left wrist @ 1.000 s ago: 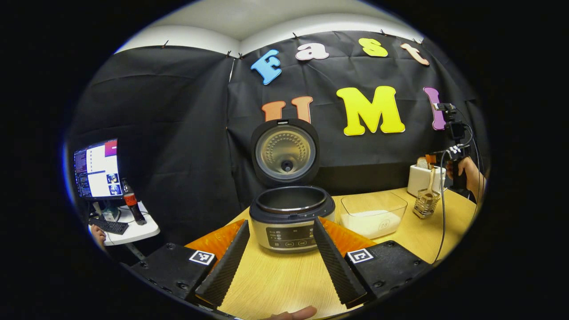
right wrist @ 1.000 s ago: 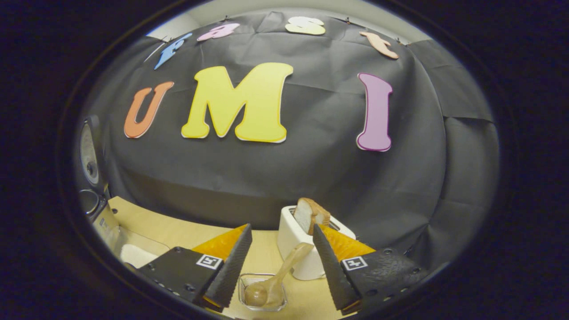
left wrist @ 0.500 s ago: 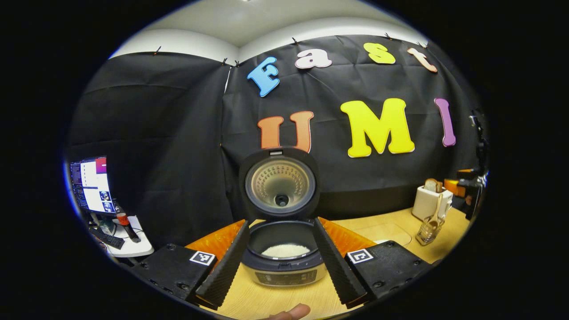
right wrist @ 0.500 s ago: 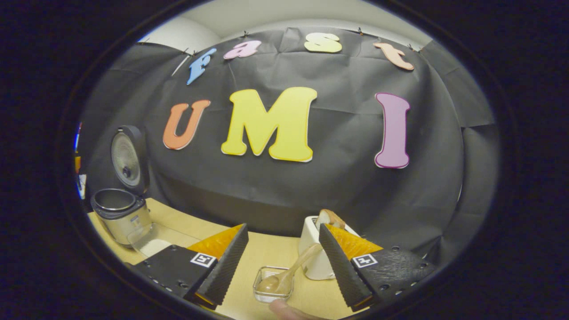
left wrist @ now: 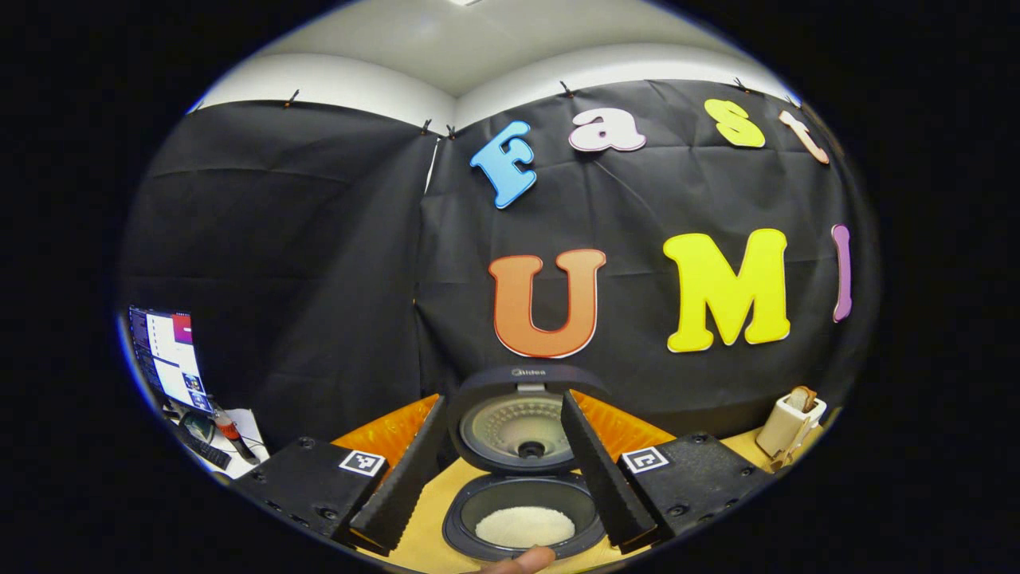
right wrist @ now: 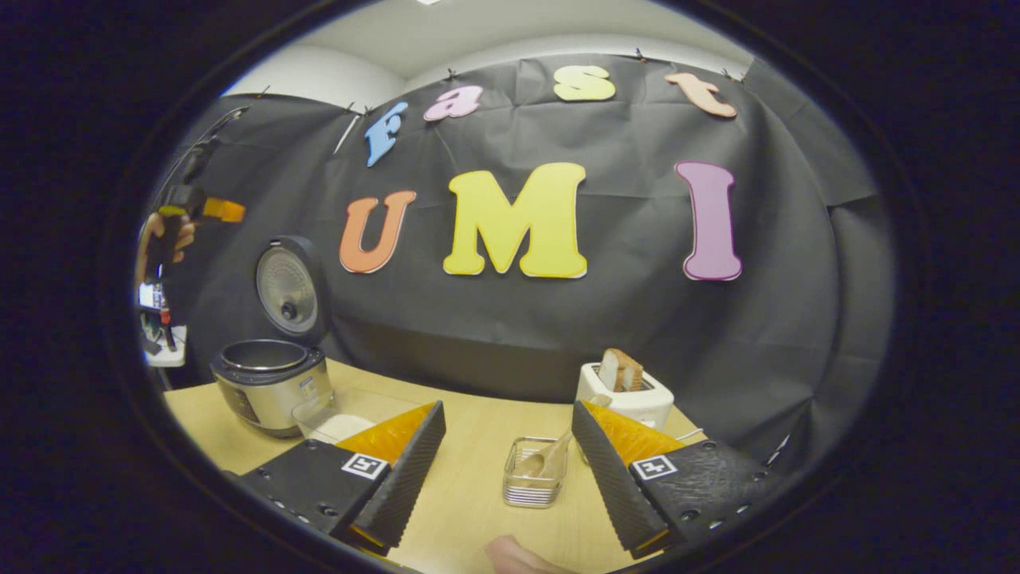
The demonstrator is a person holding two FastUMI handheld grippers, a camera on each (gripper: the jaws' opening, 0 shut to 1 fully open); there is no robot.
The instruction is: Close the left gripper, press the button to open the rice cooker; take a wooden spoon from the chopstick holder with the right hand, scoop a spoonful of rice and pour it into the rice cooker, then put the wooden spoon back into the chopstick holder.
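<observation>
At the lower centre of the left gripper view, the round silver rice cooker [left wrist: 522, 510] is standing lid-up with white rice inside, framed by the open, empty left claw [left wrist: 500, 470]. In the right gripper view, the open, empty right claw [right wrist: 510, 470] is facing the pale wooden spoon [right wrist: 546, 458], which is leaning in the clear square chopstick holder [right wrist: 531, 485] on the light wood bench [right wrist: 470, 446]. A careless reach risks tipping that light holder.

Evenly lit from overhead, with a bright patch of ceiling above the black cloth wall. Soft, faint shadows beneath the rice cooker [right wrist: 271, 383] on the table [right wrist: 470, 446]; mild sheen on its steel body and open lid. Strong fisheye bending toward the rims, straight cloth seams curving. Sharp at centre, smeared and darkened near the edges. Slight softness around the toaster [right wrist: 627, 395].
</observation>
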